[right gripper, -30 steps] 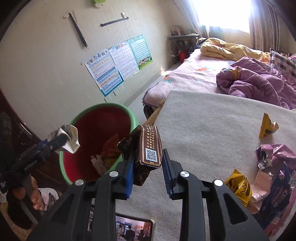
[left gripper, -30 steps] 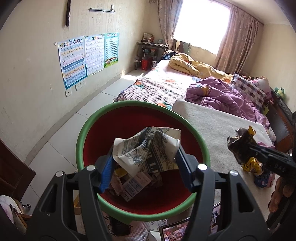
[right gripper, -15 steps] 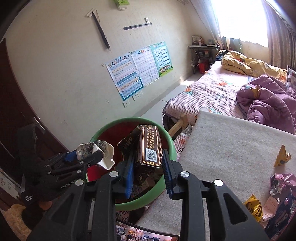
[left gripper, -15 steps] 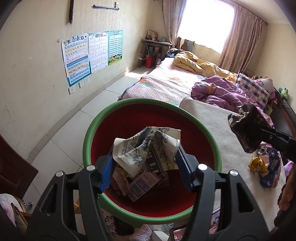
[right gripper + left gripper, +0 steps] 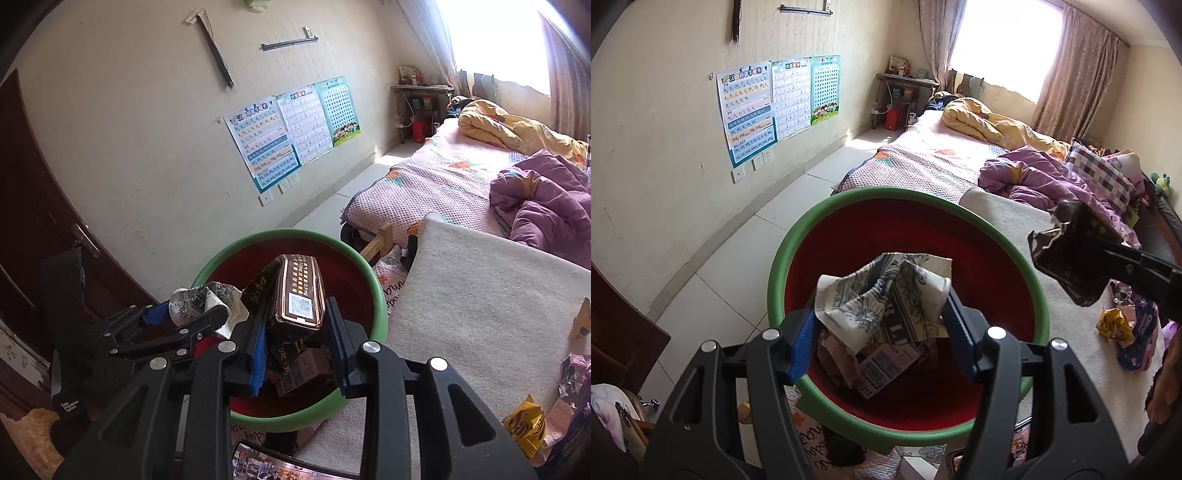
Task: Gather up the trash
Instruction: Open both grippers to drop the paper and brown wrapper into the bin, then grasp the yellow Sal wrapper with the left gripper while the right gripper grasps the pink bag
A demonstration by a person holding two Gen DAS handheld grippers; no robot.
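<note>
1. Left gripper (image 5: 882, 310) is clenched on the crumpled printed paper (image 5: 886, 291), which hangs over the middle of the red bin (image 5: 775, 280), above the scraps already inside. A clean drop looks likely, but the paper is wedged wide between the pads and may cling to one of them when I release.

2. Right gripper (image 5: 297, 310) grasps the brown wrapper (image 5: 299, 291). Its jaws have just been opening slightly, with the wrapper upright between them. In the left wrist view the wrapper sits at 3 o'clock, near the bin's rim rather than clearly over the hollow. In the right wrist view it looks more centred. I cannot tell which reading is true.

3. Risk: if the grip slackens further now, the wrapper could clip the green rim at the 3 o'clock side and fall outside, onto the cream blanket (image 5: 480, 295) or down the gap beside the bed.

4. Risk: the two tools are close together, the left one at 9 o'clock of the right one. Carrying the right one further in could knock the paper loose.

5. Risk: the bin seems perched on clutter, so a bump on its rim may tip it.

6. Still to collect: the yellow packet (image 5: 524, 424) and other wrappers at 4 o'clock on the blanket.
</note>
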